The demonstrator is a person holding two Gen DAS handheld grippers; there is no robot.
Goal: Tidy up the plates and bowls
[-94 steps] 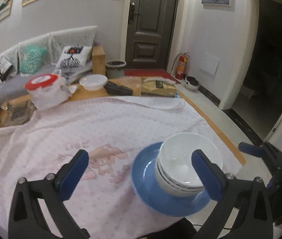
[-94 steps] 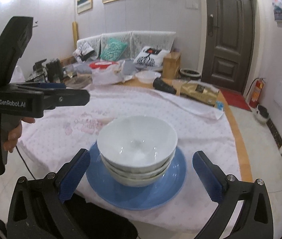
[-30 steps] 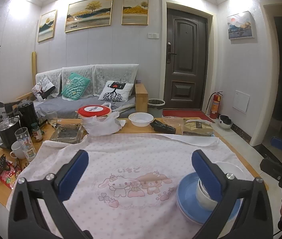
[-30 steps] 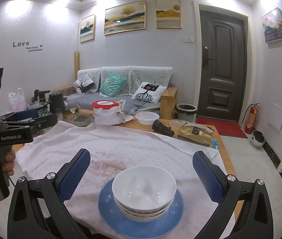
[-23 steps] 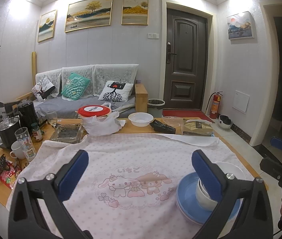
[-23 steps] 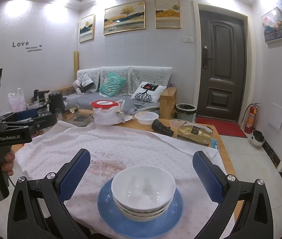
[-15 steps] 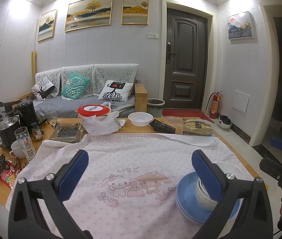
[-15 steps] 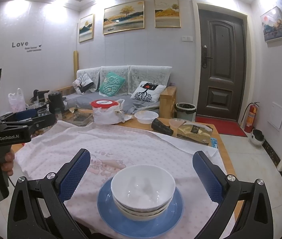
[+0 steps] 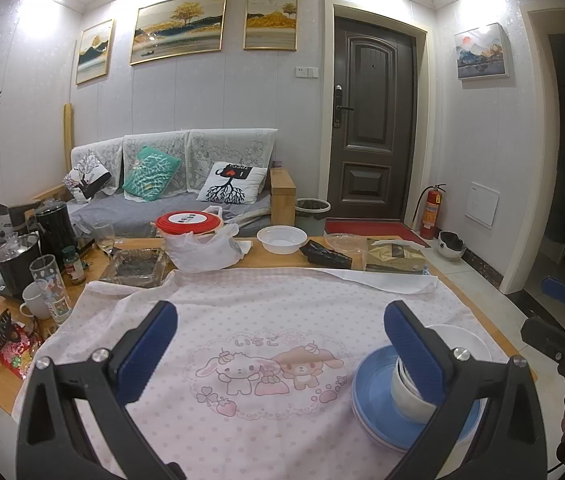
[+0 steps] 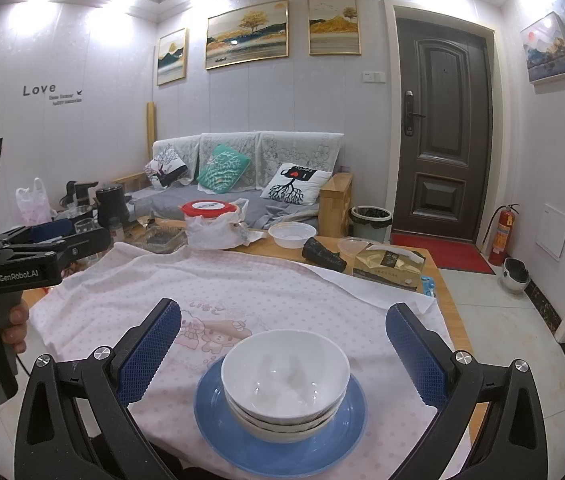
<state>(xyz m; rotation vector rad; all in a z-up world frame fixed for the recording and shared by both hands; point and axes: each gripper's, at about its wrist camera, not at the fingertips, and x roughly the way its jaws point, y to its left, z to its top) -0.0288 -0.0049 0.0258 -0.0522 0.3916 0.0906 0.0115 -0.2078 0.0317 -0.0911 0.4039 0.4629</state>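
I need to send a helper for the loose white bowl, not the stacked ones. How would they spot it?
Go to the wooden table's far edge, past the pink cloth. The small white bowl sits alone on bare wood, between a white bag and a black pouch.

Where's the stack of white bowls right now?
The stack of white bowls sits on the blue plate at the near edge of the pink cloth, low and centred in the right wrist view, lower right in the left.

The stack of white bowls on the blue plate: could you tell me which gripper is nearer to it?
Right. The right gripper hovers just behind the bowl stack, fingers open either side; the left gripper is off to its left.
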